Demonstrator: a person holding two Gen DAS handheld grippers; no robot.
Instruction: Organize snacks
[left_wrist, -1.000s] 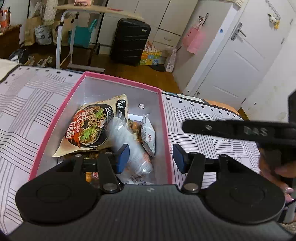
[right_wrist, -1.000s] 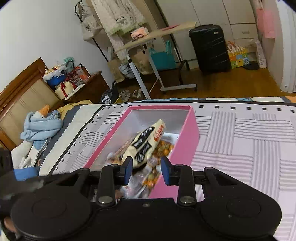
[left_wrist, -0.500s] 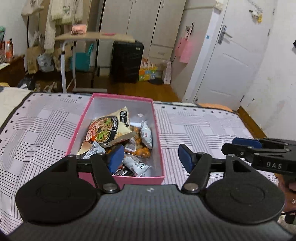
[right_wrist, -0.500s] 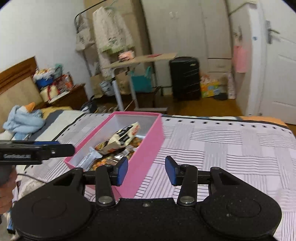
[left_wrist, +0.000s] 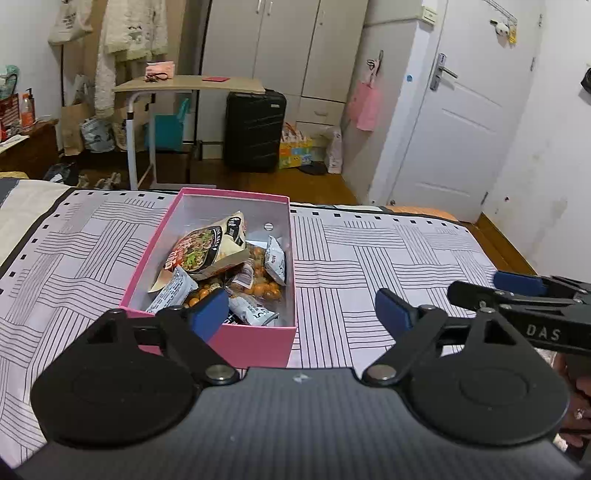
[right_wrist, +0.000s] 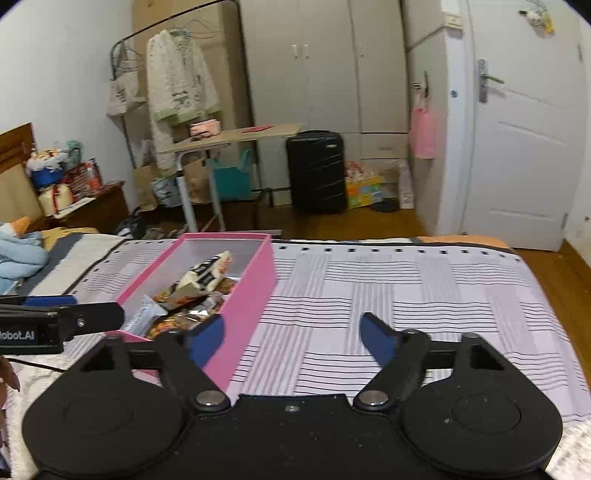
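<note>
The left gripper (left_wrist: 301, 306) is opening, its blue pads spread wide with nothing between them. The right gripper (right_wrist: 291, 334) is opening too, likewise empty. The pink box (left_wrist: 255, 345) sits on the striped bedspread (left_wrist: 388, 251), just ahead of the left gripper and ahead-left of the right one, with snack packets (left_wrist: 207, 251) piled inside it.
</note>
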